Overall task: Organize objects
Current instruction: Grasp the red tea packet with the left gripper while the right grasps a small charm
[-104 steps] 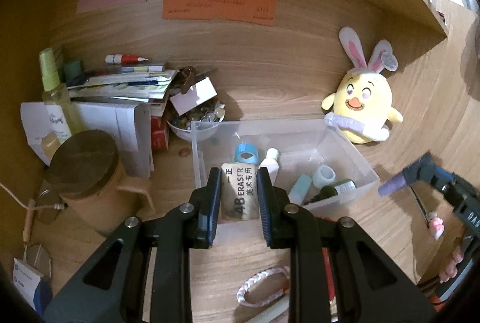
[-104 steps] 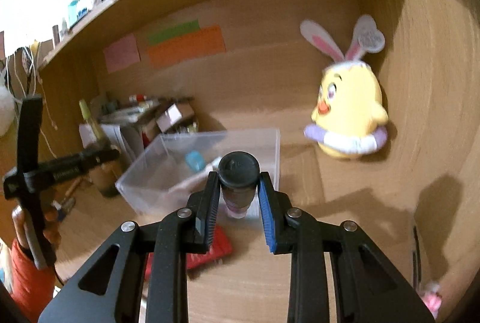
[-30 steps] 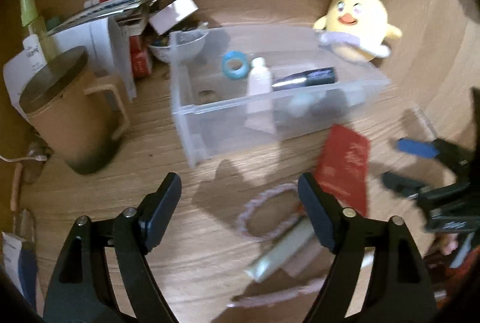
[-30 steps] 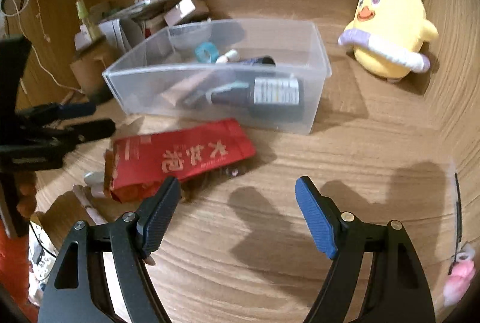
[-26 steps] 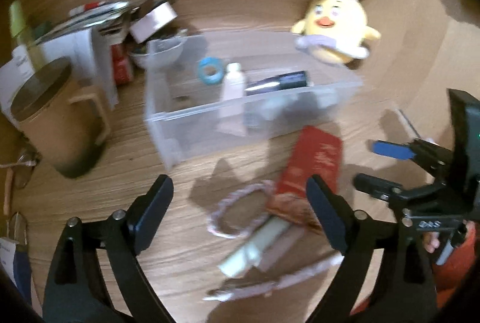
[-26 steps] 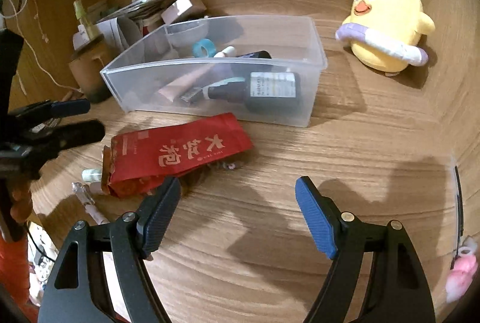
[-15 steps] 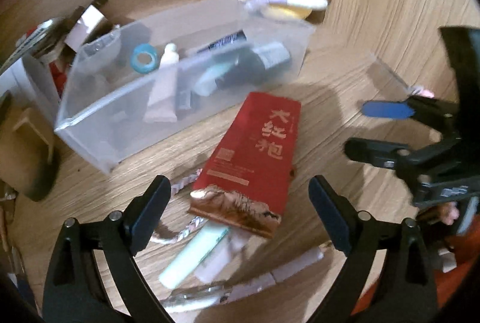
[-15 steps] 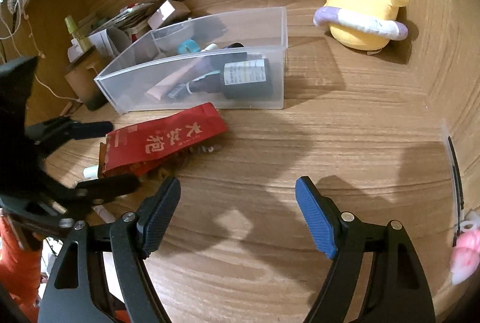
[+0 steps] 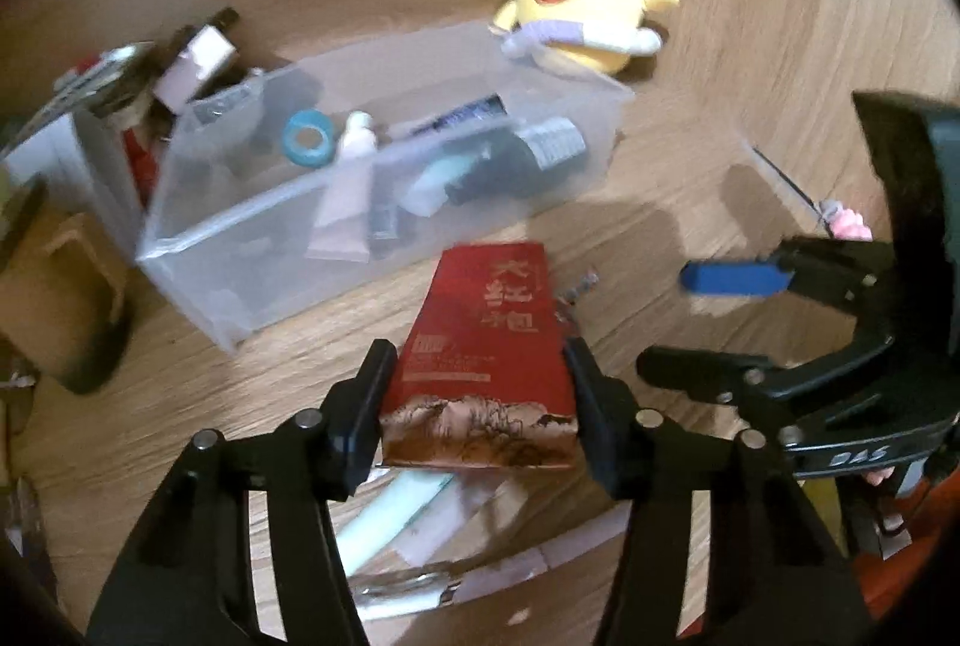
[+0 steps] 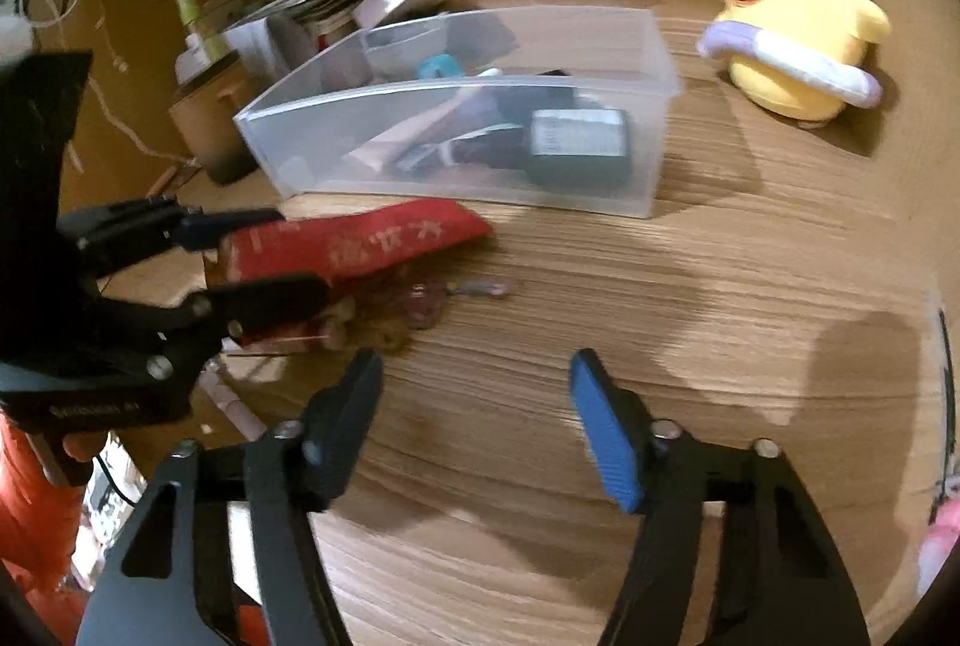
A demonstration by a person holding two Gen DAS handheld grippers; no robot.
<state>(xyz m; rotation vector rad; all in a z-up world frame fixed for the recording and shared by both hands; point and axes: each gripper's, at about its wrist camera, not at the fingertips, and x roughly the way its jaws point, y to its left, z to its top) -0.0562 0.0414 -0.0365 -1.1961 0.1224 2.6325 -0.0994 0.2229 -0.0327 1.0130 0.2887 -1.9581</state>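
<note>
A red packet (image 9: 486,334) with gold characters lies on the wooden desk in front of a clear plastic bin (image 9: 198,250). My left gripper (image 9: 480,394) has its jaws closing on the packet's near end, and both pads touch its sides. From the right wrist view, the left gripper (image 10: 252,262) pinches the packet (image 10: 372,241) at the left. My right gripper (image 10: 474,406) hovers over bare desk, its jaws closing with nothing between them. The bin (image 10: 654,46) holds a blue tape roll (image 9: 307,139), a white tube (image 9: 348,190) and a dark labelled bottle (image 10: 576,148).
A yellow plush chick (image 9: 582,4) sits behind the bin on the right. A brown mug (image 9: 54,286) and stacked papers stand at the left. A pale green tube (image 9: 390,514) and a cord lie under the packet. A small beaded trinket (image 10: 420,304) lies beside the packet.
My left gripper has moved up to the red packet and narrowed from wide open onto it. The right gripper's jaws have narrowed a little and it has stayed over the desk.
</note>
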